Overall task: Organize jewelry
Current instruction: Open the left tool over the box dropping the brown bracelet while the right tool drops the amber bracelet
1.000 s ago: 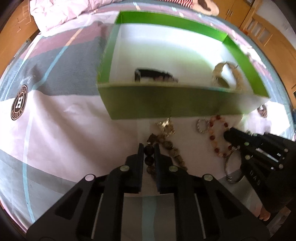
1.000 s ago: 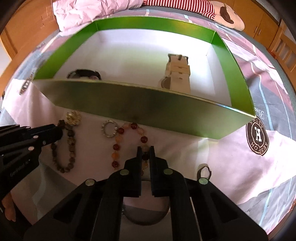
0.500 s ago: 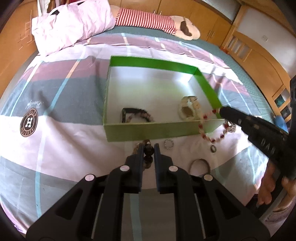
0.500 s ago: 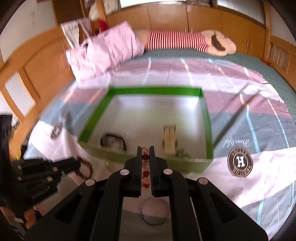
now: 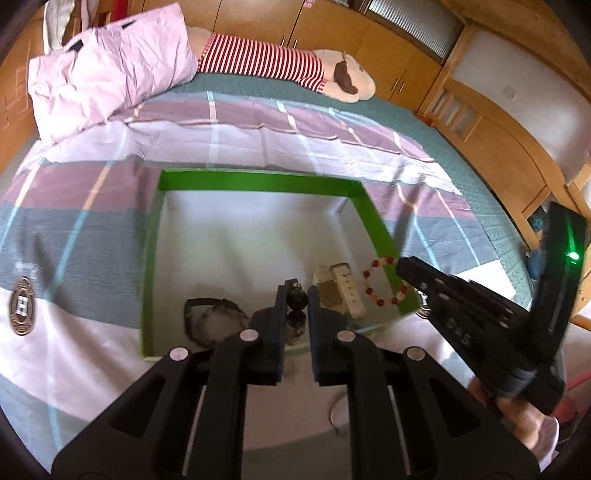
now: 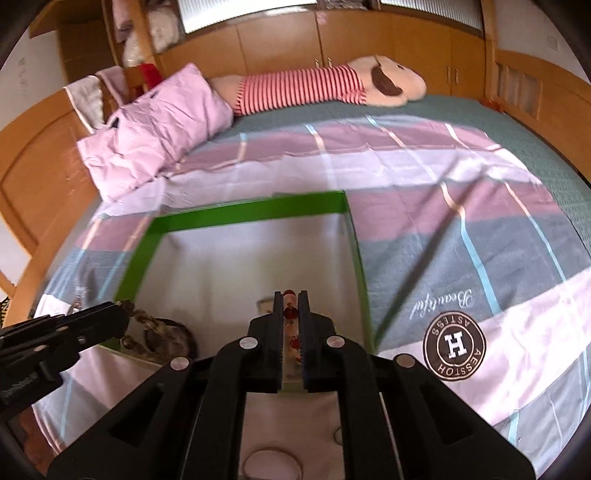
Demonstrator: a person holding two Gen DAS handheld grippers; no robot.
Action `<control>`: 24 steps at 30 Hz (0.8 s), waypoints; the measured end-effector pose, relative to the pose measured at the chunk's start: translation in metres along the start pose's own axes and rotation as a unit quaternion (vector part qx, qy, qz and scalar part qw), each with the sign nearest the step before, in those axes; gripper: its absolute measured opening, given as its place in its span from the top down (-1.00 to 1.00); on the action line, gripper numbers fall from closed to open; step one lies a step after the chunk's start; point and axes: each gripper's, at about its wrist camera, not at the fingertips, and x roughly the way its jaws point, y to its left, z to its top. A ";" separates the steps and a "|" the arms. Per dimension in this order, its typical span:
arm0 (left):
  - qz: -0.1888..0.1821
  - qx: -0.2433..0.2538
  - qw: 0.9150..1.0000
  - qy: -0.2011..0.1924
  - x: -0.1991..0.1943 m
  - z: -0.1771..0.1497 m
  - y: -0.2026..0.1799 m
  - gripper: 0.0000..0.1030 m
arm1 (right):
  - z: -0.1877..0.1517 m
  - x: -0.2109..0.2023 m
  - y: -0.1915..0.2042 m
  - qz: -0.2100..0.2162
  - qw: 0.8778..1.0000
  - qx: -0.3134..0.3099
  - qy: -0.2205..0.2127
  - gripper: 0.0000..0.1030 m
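My left gripper (image 5: 297,288) is shut on a dark beaded bracelet (image 5: 296,304), which hangs over the near part of the green box (image 5: 258,181). My right gripper (image 6: 290,294) is shut on a red and pale beaded bracelet (image 6: 290,314). In the left wrist view that red bracelet (image 5: 384,284) dangles from the right gripper (image 5: 402,263) over the box's right wall. In the right wrist view the left gripper (image 6: 122,315) enters from the left with the dark bracelet (image 6: 144,323) hanging from it. A black strap piece (image 5: 212,319) and a cream watch (image 5: 341,291) lie on the box's white floor.
A metal bangle (image 6: 271,461) and a small ring (image 6: 338,435) lie on the striped bedsheet (image 6: 424,166) in front of the box. A pink pillow (image 5: 107,74) and a striped plush toy (image 5: 280,62) lie at the far end of the bed. Wooden cupboards (image 6: 369,33) line the walls.
Both grippers have risen from the sheet, each with its bracelet, and now hang over the box. The views have tipped up and show much more of the bed and room.
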 end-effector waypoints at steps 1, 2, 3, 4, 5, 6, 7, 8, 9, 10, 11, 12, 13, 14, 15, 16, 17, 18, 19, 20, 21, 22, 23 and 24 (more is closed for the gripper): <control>0.001 -0.004 1.000 0.007 0.010 0.000 0.002 0.79 | -0.001 0.004 -0.001 -0.002 1.000 0.000 0.006 0.86; 0.003 -0.006 1.000 0.010 0.014 0.000 0.004 0.79 | -0.003 0.007 -0.002 -0.004 1.000 0.000 0.013 0.86; 0.007 -0.008 1.000 0.017 0.021 -0.001 0.006 0.79 | -0.005 0.009 -0.001 -0.005 1.000 0.000 0.017 0.86; 0.011 -0.009 1.000 0.023 0.026 -0.003 0.009 0.79 | -0.007 0.011 -0.001 -0.004 1.000 -0.001 0.023 0.86; 0.012 -0.010 1.000 0.026 0.027 -0.003 0.011 0.79 | -0.008 0.013 -0.001 -0.001 1.000 -0.002 0.030 0.86; 0.014 -0.014 0.999 0.027 0.028 -0.004 0.014 0.79 | -0.009 0.015 0.000 0.003 0.999 -0.006 0.036 0.84; 0.014 -0.018 0.999 0.026 0.026 -0.005 0.016 0.78 | -0.010 0.014 0.002 0.002 0.999 -0.012 0.036 0.70; 0.015 -0.018 0.999 0.022 0.023 -0.005 0.017 0.75 | -0.010 0.011 0.003 0.002 0.999 -0.014 0.033 0.57; 0.015 -0.016 1.000 0.018 0.019 -0.006 0.018 0.75 | -0.010 0.006 0.003 0.006 1.000 -0.015 0.025 0.30; 0.015 -0.007 1.000 0.013 0.012 -0.007 0.017 0.71 | -0.011 0.000 0.003 0.018 1.000 -0.013 0.019 0.22; 0.014 -0.002 1.000 0.011 0.007 -0.010 0.017 0.66 | -0.011 -0.004 0.004 0.028 0.999 -0.013 0.019 0.22; 0.012 0.003 1.000 0.010 0.000 -0.013 0.016 0.64 | -0.013 -0.009 0.005 0.041 0.999 -0.018 0.024 0.22; 0.008 0.008 1.000 0.010 -0.009 -0.020 0.017 0.61 | -0.015 -0.013 0.006 0.049 0.998 -0.023 0.029 0.22; 0.004 0.011 1.000 0.013 -0.015 -0.027 0.017 0.58 | -0.019 -0.018 0.007 0.056 0.997 -0.029 0.033 0.22; 0.004 0.014 1.000 0.016 -0.019 -0.033 0.017 0.56 | -0.025 -0.023 0.008 0.060 0.997 -0.039 0.043 0.22; 0.006 0.019 1.000 0.020 -0.022 -0.040 0.018 0.52 | -0.032 -0.026 0.009 0.063 0.995 -0.051 0.056 0.22; 0.013 0.025 0.999 0.026 -0.023 -0.051 0.019 0.45 | -0.037 -0.027 0.010 0.065 0.994 -0.059 0.067 0.22; 0.022 0.028 0.999 0.034 -0.021 -0.061 0.022 0.40 | -0.046 -0.024 0.010 0.064 0.992 -0.068 0.085 0.22; 0.037 0.025 0.998 0.048 -0.015 -0.071 0.025 0.30 | -0.052 -0.020 0.010 0.063 0.990 -0.073 0.100 0.10; 0.047 0.021 0.997 0.059 -0.009 -0.077 0.028 0.30 | -0.059 -0.015 0.009 0.062 0.988 -0.078 0.116 0.01; 0.055 0.018 0.996 0.069 -0.003 -0.081 0.031 0.29 | -0.067 -0.009 0.009 0.058 0.985 -0.085 0.136 -0.09; 0.065 0.019 0.995 0.077 0.004 -0.083 0.032 0.30 | -0.074 -0.004 0.009 0.053 0.983 -0.090 0.150 -0.09; 0.076 0.024 0.993 0.083 0.010 -0.085 0.032 0.29 | -0.078 -0.001 0.009 0.048 0.982 -0.094 0.159 -0.09; 0.085 0.028 0.992 0.085 0.014 -0.086 0.032 0.29 | -0.082 0.002 0.009 0.041 0.980 -0.098 0.168 -0.09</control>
